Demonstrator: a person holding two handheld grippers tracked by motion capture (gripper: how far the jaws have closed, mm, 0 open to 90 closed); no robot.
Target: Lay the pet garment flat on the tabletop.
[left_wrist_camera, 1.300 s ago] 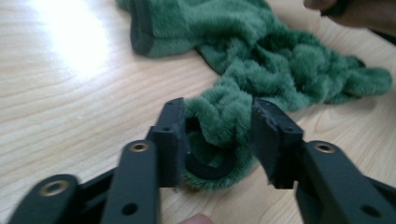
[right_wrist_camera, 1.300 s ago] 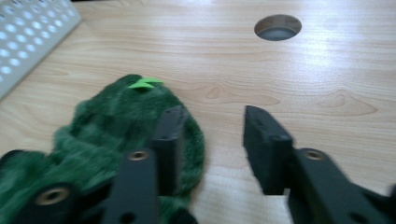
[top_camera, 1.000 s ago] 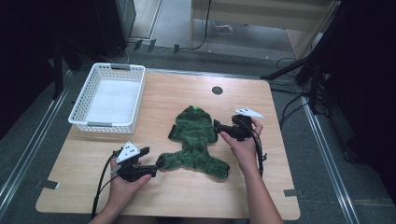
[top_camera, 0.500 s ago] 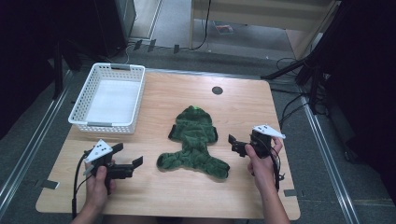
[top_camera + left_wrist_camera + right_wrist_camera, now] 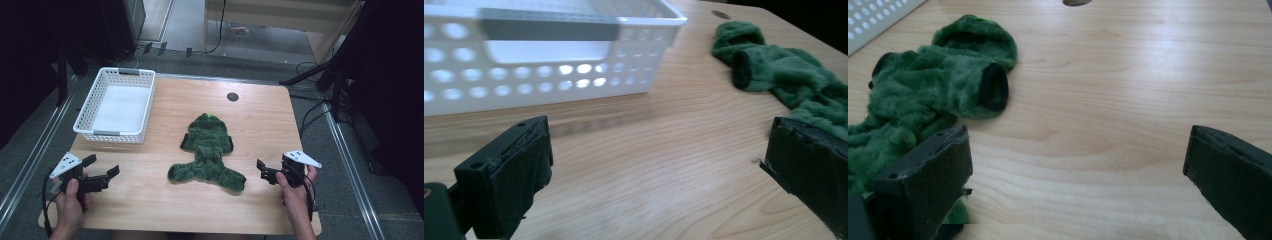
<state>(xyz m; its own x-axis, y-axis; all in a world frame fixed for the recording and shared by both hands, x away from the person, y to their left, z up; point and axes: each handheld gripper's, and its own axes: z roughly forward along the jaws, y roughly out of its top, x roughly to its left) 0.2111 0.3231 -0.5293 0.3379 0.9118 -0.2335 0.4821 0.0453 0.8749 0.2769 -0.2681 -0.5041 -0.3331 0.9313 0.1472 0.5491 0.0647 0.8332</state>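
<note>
Two grippers rest at the near corners of the table (image 5: 150, 200), each held in one hand, and nothing sits between either pair of jaws. Farthest left in the high view, the left gripper (image 5: 102, 172) hangs over the front left corner, with its grey plate on top and its jaws pointing right toward the middle. Its jaws stand wide apart; the left gripper view confirms this, with bare wood showing across the gap between them. Just beyond it, on the left side of the table toward the back, stands the white basket (image 5: 145, 112), upright with holes in its walls; its bottom is white. In the left gripper view the basket (image 5: 549, 85) fills the upper left, near the jaws but not touching them.

In the middle of the table lies the green plush garment (image 5: 207, 152), spread flat with its hood toward the back and its legs toward the front edge. It is well apart from the basket and touches neither gripper. In the left gripper view it (image 5: 789, 75) lies at the right, behind the right jaw.

A small dark round hole (image 5: 232, 96) sits in the tabletop beyond the hood. At the right, the right gripper (image 5: 261, 170) is held over the front right corner, jaws pointing left at the garment's legs and parted wide. In the right gripper view the garment (image 5: 933, 95) lies at the left, with a dark-lined sleeve opening facing right, and bare wood fills the gap between the jaws.
</note>
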